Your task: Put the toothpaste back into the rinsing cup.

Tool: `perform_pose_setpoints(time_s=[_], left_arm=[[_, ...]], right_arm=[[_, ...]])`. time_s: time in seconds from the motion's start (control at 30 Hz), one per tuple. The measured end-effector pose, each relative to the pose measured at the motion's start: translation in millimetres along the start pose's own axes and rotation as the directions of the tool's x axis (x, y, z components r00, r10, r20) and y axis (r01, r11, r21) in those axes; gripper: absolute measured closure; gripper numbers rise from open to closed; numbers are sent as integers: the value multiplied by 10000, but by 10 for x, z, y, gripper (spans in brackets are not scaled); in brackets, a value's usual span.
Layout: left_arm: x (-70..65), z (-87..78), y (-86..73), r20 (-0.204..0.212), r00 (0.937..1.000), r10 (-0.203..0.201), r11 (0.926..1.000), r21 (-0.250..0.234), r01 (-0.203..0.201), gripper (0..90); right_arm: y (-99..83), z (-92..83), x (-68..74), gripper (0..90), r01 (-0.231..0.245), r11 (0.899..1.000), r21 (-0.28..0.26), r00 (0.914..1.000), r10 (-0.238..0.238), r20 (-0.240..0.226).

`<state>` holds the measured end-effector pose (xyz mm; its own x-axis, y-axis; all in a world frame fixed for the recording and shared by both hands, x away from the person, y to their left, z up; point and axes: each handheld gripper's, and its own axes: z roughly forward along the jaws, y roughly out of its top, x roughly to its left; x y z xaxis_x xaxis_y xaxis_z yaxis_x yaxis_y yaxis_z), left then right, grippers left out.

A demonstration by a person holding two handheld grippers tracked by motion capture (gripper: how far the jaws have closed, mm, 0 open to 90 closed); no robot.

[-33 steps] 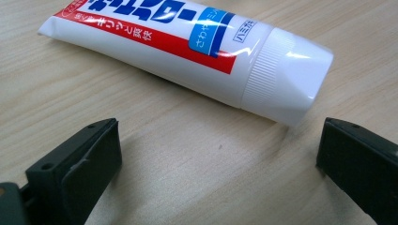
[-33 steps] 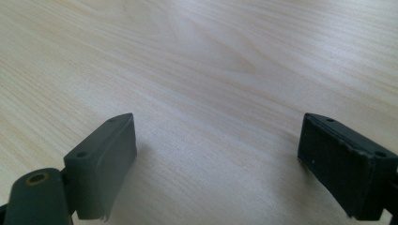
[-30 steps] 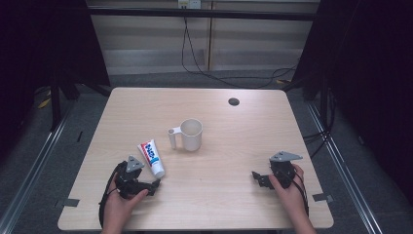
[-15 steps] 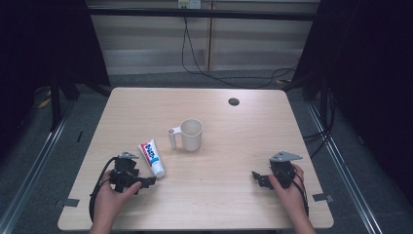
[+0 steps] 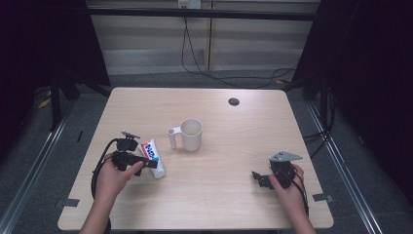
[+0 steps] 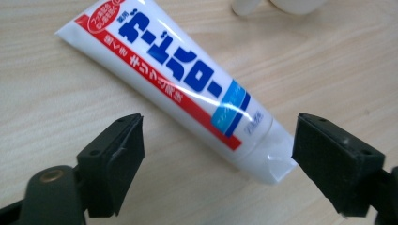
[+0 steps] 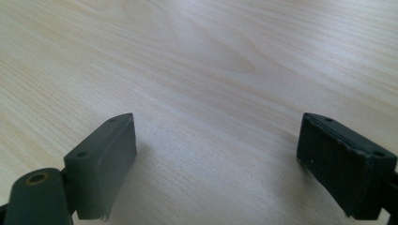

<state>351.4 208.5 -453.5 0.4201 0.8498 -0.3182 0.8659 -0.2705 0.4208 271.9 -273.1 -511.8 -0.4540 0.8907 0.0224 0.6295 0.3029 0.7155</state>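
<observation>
A pale wood-grain surface (image 5: 229, 146) with rounded corners carries two loose things. A white mug (image 5: 190, 134) stands upright near the middle, its handle pointing toward the left edge. Just beside it, nearer the left edge and the near edge, a white tube (image 5: 152, 157) with red and blue print lies flat. A dark round hole (image 5: 234, 101) sits near the far edge, right of centre.

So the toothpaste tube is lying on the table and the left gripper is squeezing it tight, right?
Not quite. The toothpaste tube does lie on the table, but the left gripper isn't squeezing it: the left gripper view shows its jaws wide open, not touching the tube.
</observation>
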Motion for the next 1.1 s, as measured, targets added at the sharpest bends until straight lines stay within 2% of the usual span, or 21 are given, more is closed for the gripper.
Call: perform_pose_setpoints(time_s=[0.07,0.1,0.23,0.27,0.37,0.5,0.57,0.7,0.83,0.93,0.97,1.1], left_arm=[[0,35,63,-147,9997,-213,9996,157,215,162],[15,57,97,-121,9999,-106,9996,266,109,162],[21,120,179,-210,9986,-479,9975,516,490,200],[33,130,199,-243,9990,-386,9972,638,401,201],[41,173,245,-307,9962,-816,9939,724,837,217],[85,237,296,-546,9900,-1304,9874,828,1346,203],[96,253,311,-604,9881,-1413,9852,887,1464,191],[129,289,345,-699,9786,-1937,9751,964,1999,188],[123,360,362,-844,9753,-2042,9697,1189,2133,190],[84,391,384,-1184,9727,-1996,9709,1098,2126,194],[77,391,392,-1244,9730,-1945,9703,1210,2094,196],[42,411,407,-1558,9657,-2079,9664,1196,2274,202]], right_arm=[[0,0,0,119,-5,10000,1,10000,5,-3],[0,0,0,119,-3,10000,0,10000,3,-1],[0,0,1,119,-11,10000,2,10000,11,-3],[0,-1,1,119,-19,10000,4,10000,19,-9],[0,0,0,119,5,10000,0,10000,-5,-1],[-1,-1,-1,121,33,10000,7,10000,-33,10],[-1,-2,1,122,27,10000,7,10000,-27,6],[-1,-2,1,122,23,10000,7,10000,-23,4],[-1,-2,1,122,23,10000,8,10000,-23,3],[-1,-2,1,122,29,10000,7,10000,-29,5],[-1,-3,1,122,27,10000,6,10000,-27,3],[-1,-3,1,122,29,10000,7,10000,-29,2]])
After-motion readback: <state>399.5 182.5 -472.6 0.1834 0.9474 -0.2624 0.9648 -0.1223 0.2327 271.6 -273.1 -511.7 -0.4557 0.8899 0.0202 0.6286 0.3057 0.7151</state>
